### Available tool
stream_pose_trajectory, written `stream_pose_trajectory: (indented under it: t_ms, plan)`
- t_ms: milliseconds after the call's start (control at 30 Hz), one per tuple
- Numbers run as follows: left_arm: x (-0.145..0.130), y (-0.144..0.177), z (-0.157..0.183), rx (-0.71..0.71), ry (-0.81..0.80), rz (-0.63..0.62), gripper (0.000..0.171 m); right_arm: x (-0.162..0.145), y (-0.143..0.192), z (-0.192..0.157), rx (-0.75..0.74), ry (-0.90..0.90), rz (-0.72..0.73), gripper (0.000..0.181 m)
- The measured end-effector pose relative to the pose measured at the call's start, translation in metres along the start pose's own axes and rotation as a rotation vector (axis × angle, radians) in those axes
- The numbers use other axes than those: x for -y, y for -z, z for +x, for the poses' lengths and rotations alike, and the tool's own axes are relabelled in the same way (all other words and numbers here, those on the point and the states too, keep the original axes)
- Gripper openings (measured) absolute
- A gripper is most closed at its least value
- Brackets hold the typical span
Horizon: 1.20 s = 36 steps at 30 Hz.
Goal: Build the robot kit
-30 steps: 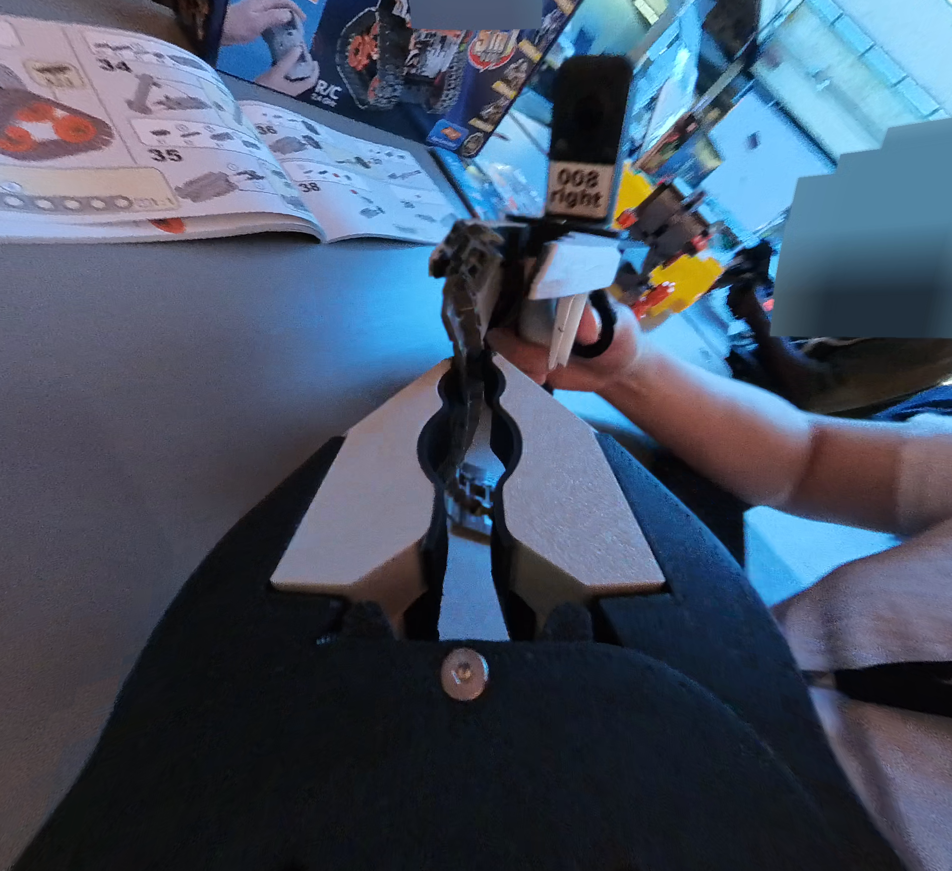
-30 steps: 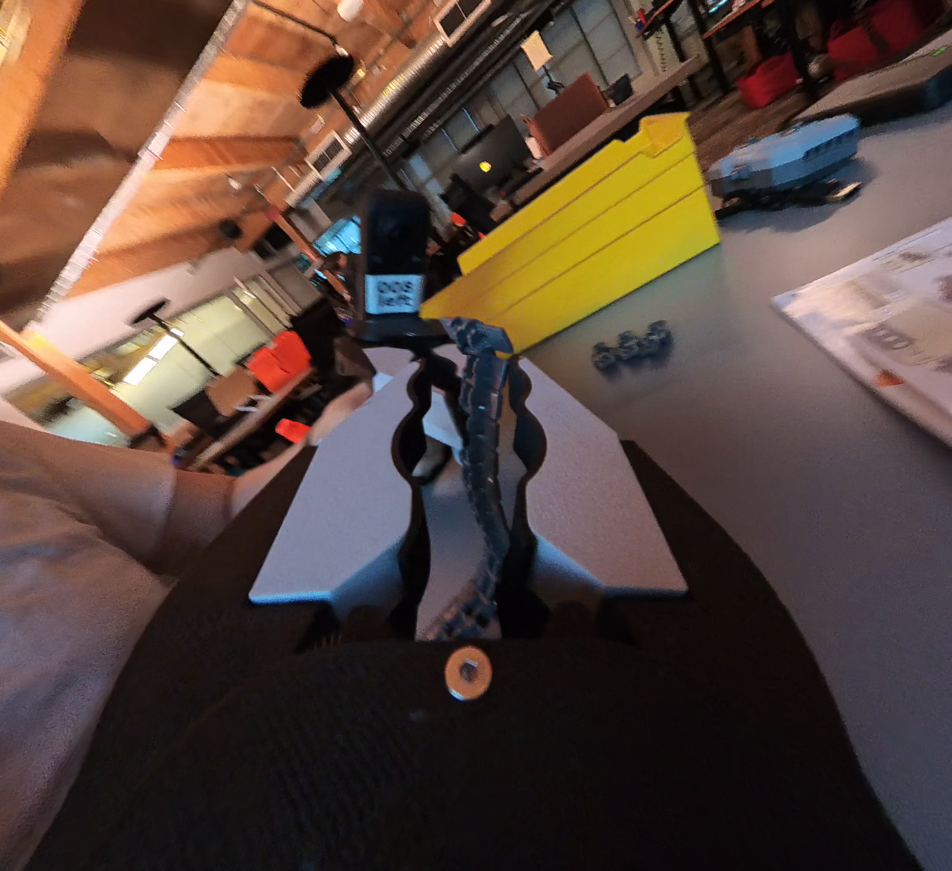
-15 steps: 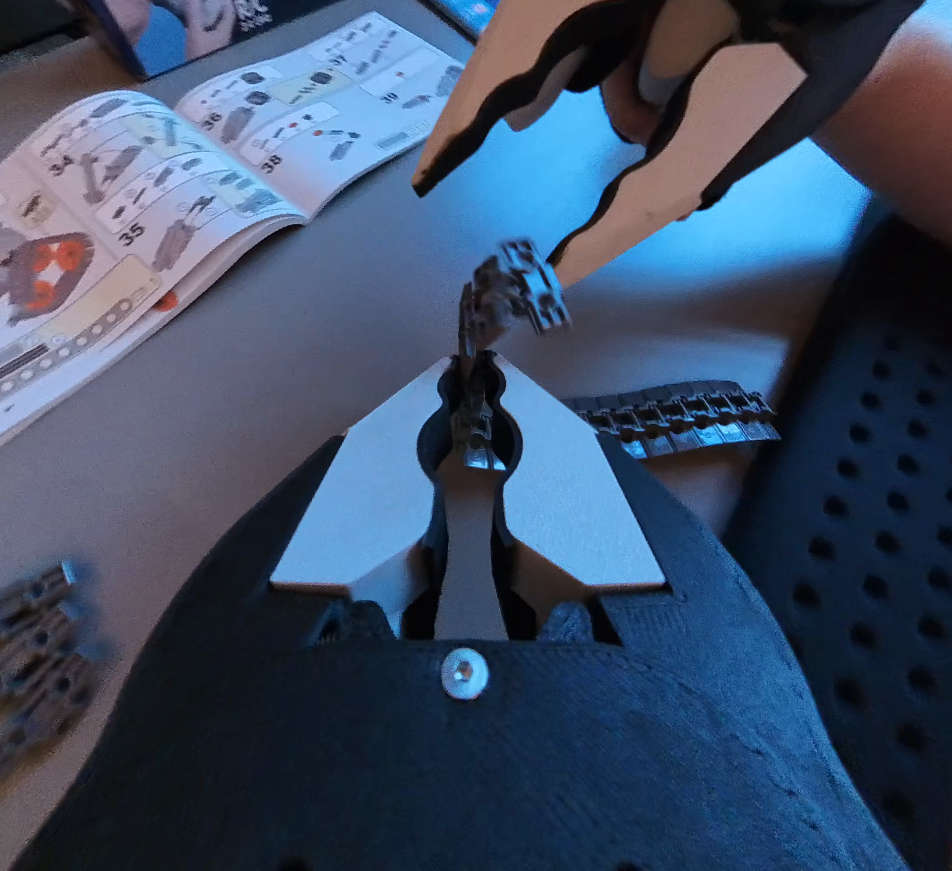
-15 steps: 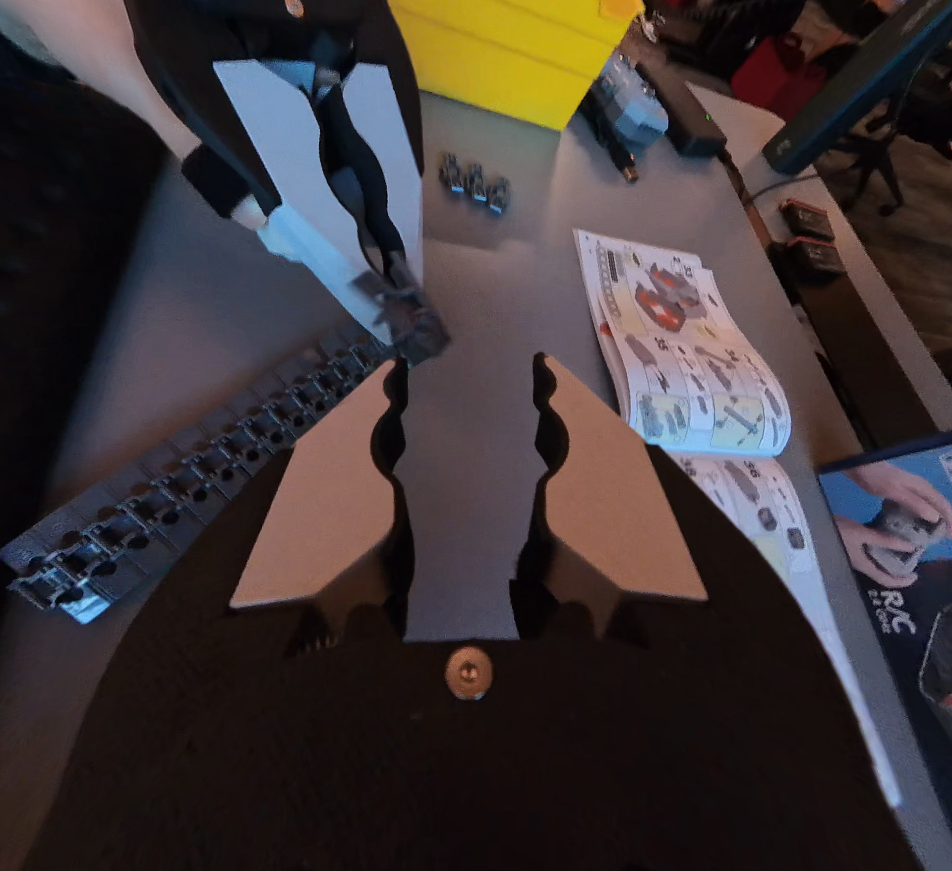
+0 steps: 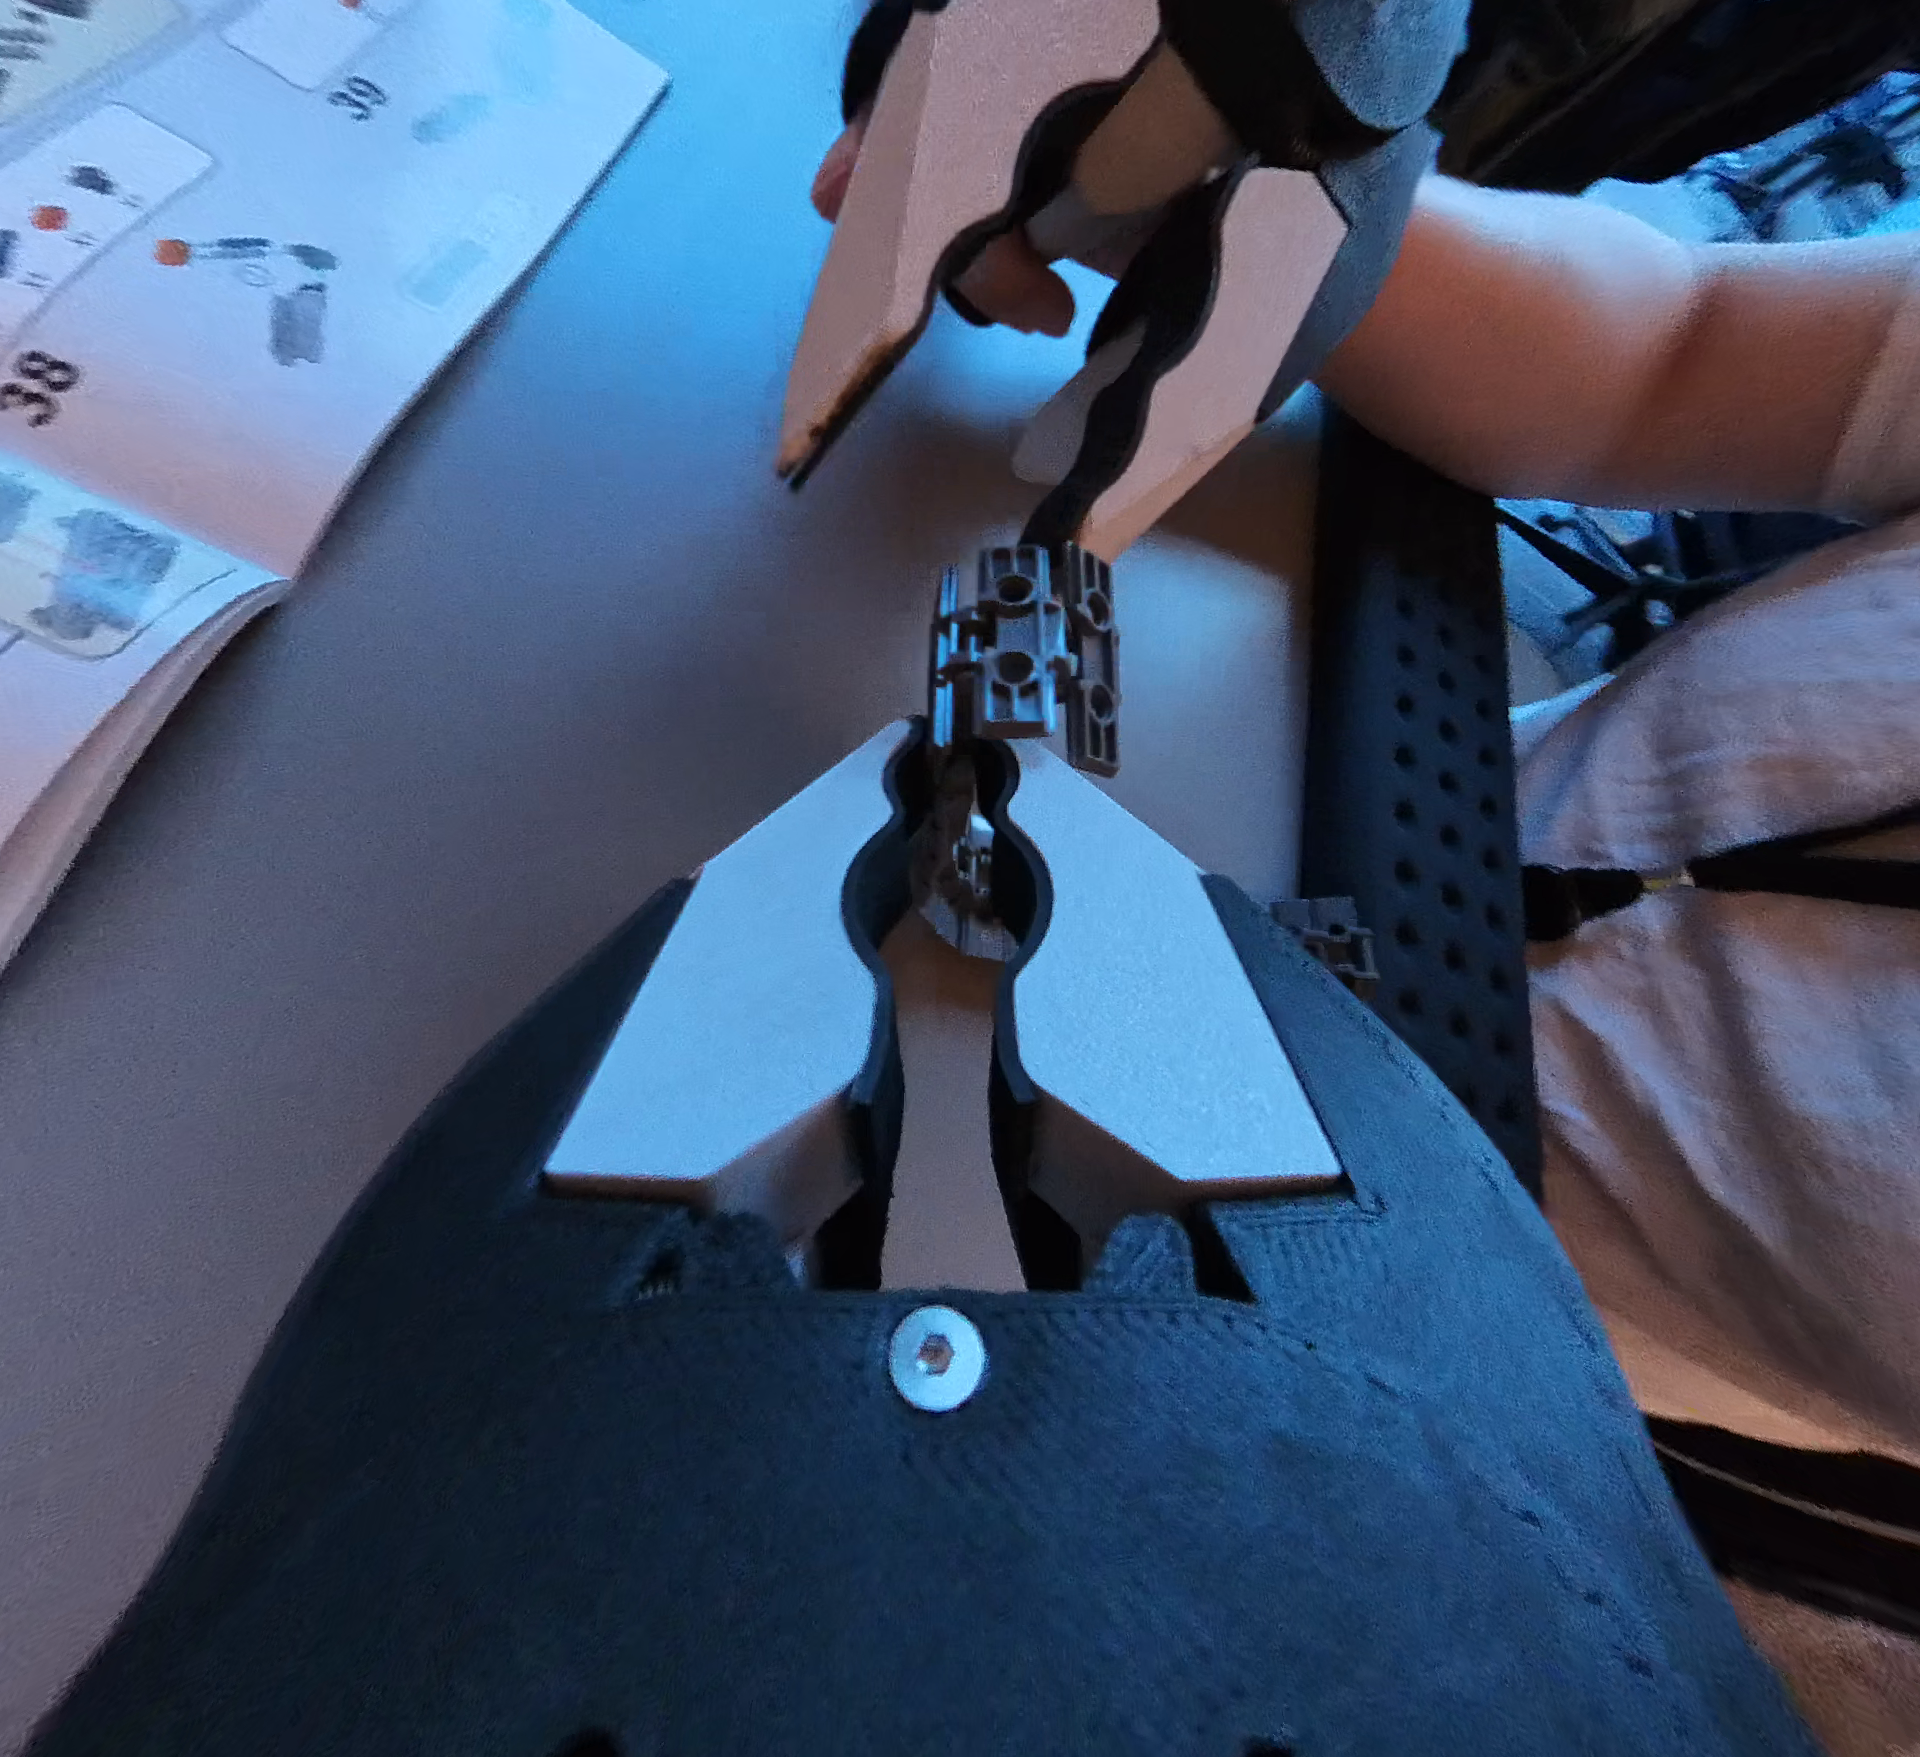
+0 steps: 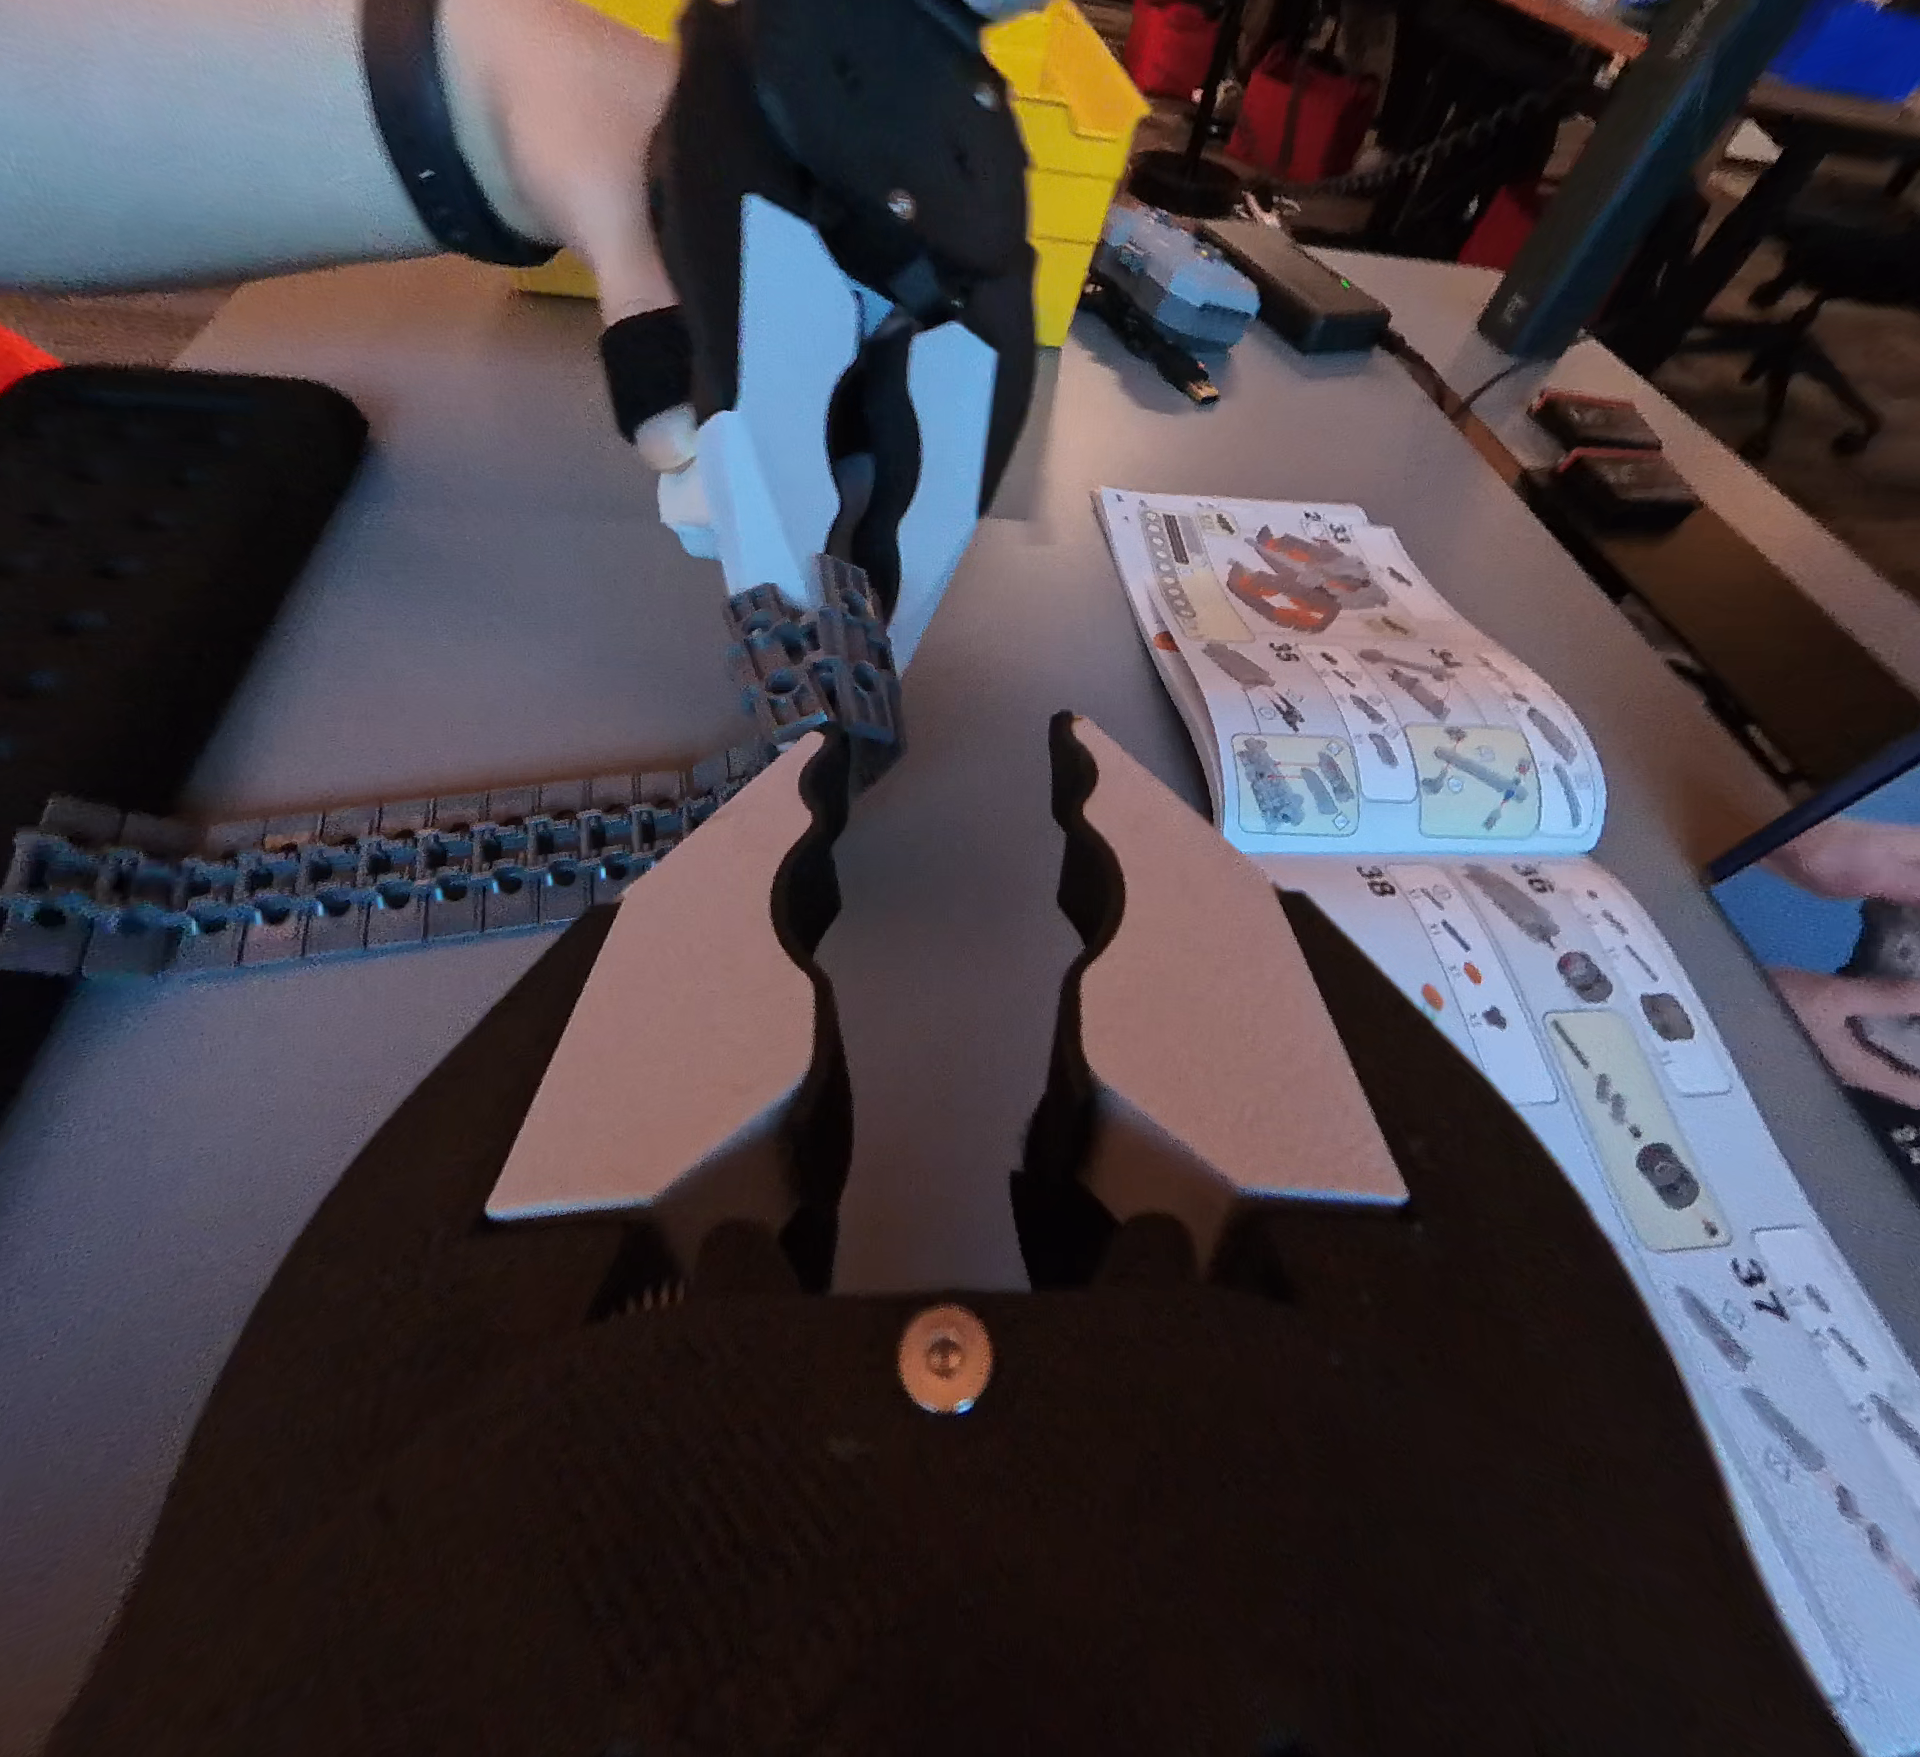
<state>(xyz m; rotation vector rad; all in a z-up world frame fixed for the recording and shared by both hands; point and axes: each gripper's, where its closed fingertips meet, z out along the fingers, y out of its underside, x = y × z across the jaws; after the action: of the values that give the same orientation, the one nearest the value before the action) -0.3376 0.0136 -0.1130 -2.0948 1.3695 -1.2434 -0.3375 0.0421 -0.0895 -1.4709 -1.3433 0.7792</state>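
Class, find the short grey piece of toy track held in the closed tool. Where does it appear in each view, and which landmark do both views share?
Left wrist view: short track piece sits just above centre, sticking out of the shut left tool.
Right wrist view: it is left of centre, at the tip of the far tool.
Shared landmark: the open instruction booklet on the table.
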Motion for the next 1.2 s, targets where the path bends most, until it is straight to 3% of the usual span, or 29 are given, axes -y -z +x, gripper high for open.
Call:
stream_pose_trajectory:
  t_ms: [133,267,333,433,667,767,833,933,1200]
  plan:
    - [0.001,-0.004,0.006,-0.138,0.075,-0.022,0.006,0.002,0.005,-0.003,-0.003,0.075,0.013,0.034]
    - [0.004,-0.006,0.013,-0.281,0.170,-0.016,0.006,0.006,0.008,-0.012,0.049,0.085,0.064,0.017]
    - [0.006,-0.006,0.015,-0.334,0.210,-0.003,0.006,0.007,0.008,-0.017,0.095,0.051,0.091,0.005]
    - [0.011,-0.003,0.019,-0.389,0.220,0.044,0.006,0.013,0.010,-0.016,0.137,-0.060,0.167,0.004]
    - [0.018,-0.002,0.008,-0.303,0.220,0.156,0.019,0.002,0.005,-0.009,0.328,-0.613,0.161,0.003]
    - [0.030,0.002,-0.005,-0.218,0.259,0.291,0.022,-0.003,0.003,-0.003,0.357,-0.853,0.165,0.002]
    - [0.040,0.007,-0.015,-0.197,0.369,0.410,0.019,-0.002,0.004,0.004,0.369,-0.986,0.211,0.001]
    - [0.047,0.011,-0.014,-0.263,0.502,0.533,0.015,0.000,0.009,0.011,0.381,-1.045,0.273,0.000]
    - [0.045,0.010,-0.030,-0.166,0.566,0.596,0.013,-0.009,0.007,0.031,0.241,-1.172,0.345,0.000]
